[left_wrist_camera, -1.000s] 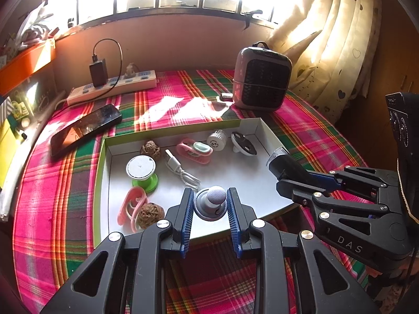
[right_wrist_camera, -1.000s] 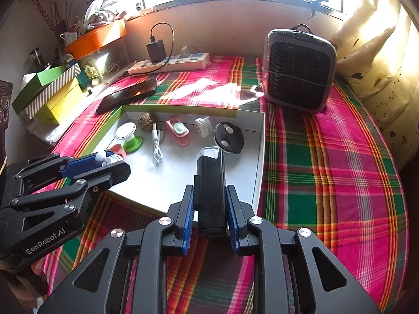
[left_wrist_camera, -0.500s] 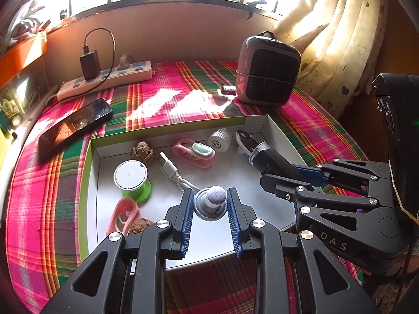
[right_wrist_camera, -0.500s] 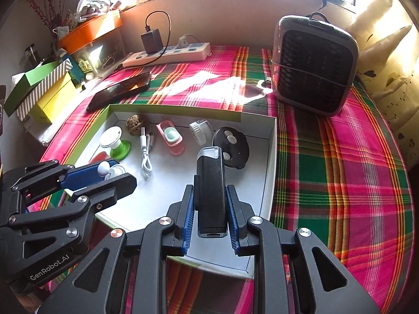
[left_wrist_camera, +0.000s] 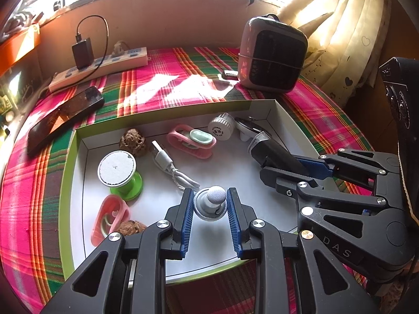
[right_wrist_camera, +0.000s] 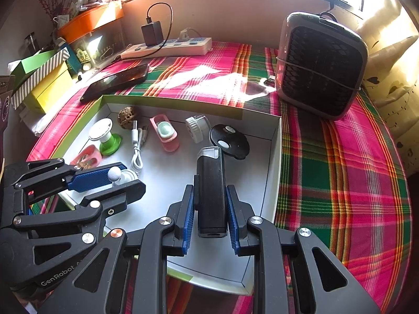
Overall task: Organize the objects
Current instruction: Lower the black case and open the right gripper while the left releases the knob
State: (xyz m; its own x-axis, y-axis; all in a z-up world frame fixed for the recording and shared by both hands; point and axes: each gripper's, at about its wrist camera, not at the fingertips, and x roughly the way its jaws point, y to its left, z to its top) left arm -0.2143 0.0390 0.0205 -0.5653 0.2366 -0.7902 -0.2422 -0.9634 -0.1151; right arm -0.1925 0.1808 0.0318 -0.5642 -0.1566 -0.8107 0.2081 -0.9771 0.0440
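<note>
A shallow white box with a green rim lies on the plaid cloth. My left gripper is shut on a small grey knob with a white ball top, held just above the box's near floor. Seen from the left wrist, my right gripper reaches in from the right. It is shut on a black stick-shaped device with a clear cap, which points toward a black disc. In the right wrist view the left gripper sits at the box's left side.
In the box lie a green spool, a white USB cable, two pink clips, a white cap and two brown balls. Behind the box are a phone, a power strip and a small heater. Coloured boxes stand at the left.
Both grippers have moved forward and down over the box, each still holding its object. The black device's tip now sits deeper in the box, near the black disc.
</note>
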